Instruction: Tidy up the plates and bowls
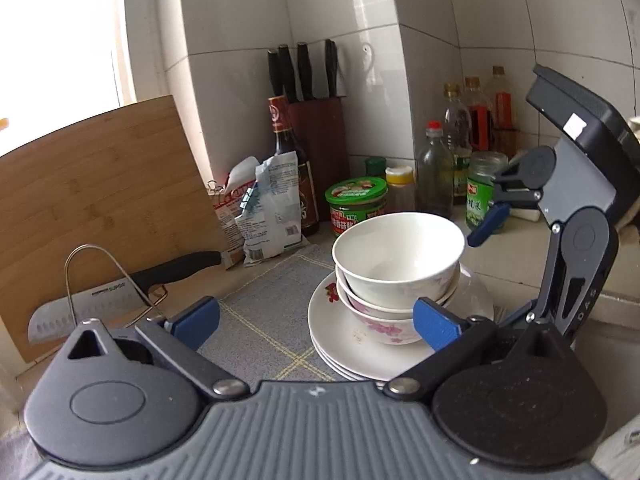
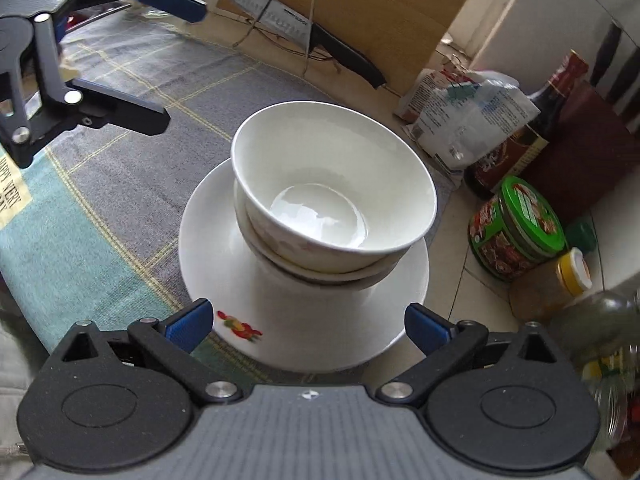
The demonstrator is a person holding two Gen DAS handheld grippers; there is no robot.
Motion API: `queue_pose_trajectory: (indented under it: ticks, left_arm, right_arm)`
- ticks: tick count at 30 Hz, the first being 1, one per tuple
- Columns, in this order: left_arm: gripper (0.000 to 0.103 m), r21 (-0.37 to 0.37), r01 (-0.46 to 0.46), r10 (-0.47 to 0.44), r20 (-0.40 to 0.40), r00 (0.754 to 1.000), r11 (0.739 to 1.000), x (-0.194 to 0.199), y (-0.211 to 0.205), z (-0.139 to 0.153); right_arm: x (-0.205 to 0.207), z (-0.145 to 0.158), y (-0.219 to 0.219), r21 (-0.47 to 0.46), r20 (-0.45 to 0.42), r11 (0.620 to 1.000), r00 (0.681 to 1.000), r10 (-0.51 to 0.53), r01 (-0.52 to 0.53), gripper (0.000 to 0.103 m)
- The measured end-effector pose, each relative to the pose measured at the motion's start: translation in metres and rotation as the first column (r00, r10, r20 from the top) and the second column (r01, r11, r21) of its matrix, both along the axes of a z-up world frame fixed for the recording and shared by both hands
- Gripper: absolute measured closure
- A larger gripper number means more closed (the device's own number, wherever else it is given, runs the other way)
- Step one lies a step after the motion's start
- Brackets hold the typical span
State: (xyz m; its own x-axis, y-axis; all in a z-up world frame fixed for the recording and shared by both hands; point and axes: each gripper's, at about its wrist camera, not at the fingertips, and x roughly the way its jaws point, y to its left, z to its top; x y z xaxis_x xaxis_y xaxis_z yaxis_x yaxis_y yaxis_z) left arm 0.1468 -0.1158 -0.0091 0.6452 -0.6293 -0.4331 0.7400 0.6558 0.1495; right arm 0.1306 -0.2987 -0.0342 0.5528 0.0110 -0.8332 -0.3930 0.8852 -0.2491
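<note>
Three nested white bowls (image 1: 400, 264) with pink flower prints stand on a stack of white plates (image 1: 360, 352) on a grey cloth mat. My left gripper (image 1: 316, 320) is open and empty, just left of and in front of the stack. My right gripper (image 2: 308, 322) is open and empty, above the near rim of the plates (image 2: 304, 328), looking down into the top bowl (image 2: 332, 196). The right gripper also shows in the left wrist view (image 1: 496, 204), behind and right of the bowls. The left gripper shows in the right wrist view (image 2: 168, 52), at upper left.
A bamboo cutting board (image 1: 100, 208) leans at left with a knife (image 1: 120, 296) and a wire rack (image 1: 108, 280). A knife block (image 1: 320, 148), sauce bottles (image 1: 472, 140), a green-lidded jar (image 1: 356, 204) and packets (image 1: 264, 208) crowd the tiled corner behind.
</note>
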Motion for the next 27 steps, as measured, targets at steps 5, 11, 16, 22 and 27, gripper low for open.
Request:
queue_pose_trajectory:
  ticks: [5,11,16,22,27]
  left_arm:
    - [0.001,0.011,-0.106,0.106,-0.101,0.989,0.994,-0.021,0.008,-0.004]
    - [0.001,-0.018,-0.146,0.138,-0.236,0.962,0.989,-0.049,0.026,0.002]
    - [0.001,0.043,-0.26,0.262,-0.267,0.927,0.965,-0.057,0.035,0.01]
    - [0.001,0.086,-0.296,0.308,-0.267,0.913,0.951,-0.06,0.037,0.019]
    - [0.001,0.084,-0.294,0.306,-0.264,0.915,0.952,-0.063,0.035,0.027]
  right_arm:
    - [-0.025,0.006,0.019,0.064,0.014,0.946,0.948,-0.318,0.317,0.0]
    - [-0.065,0.013,0.037,0.163,0.032,0.795,0.802,-0.596,0.584,0.0]
    - [-0.089,0.022,0.054,0.211,0.043,0.716,0.725,-0.687,0.666,0.0]
    - [-0.102,0.031,0.068,0.226,0.071,0.674,0.678,-0.731,0.703,0.0]
    - [-0.109,0.04,0.076,0.26,0.094,0.661,0.663,-0.743,0.704,0.0]
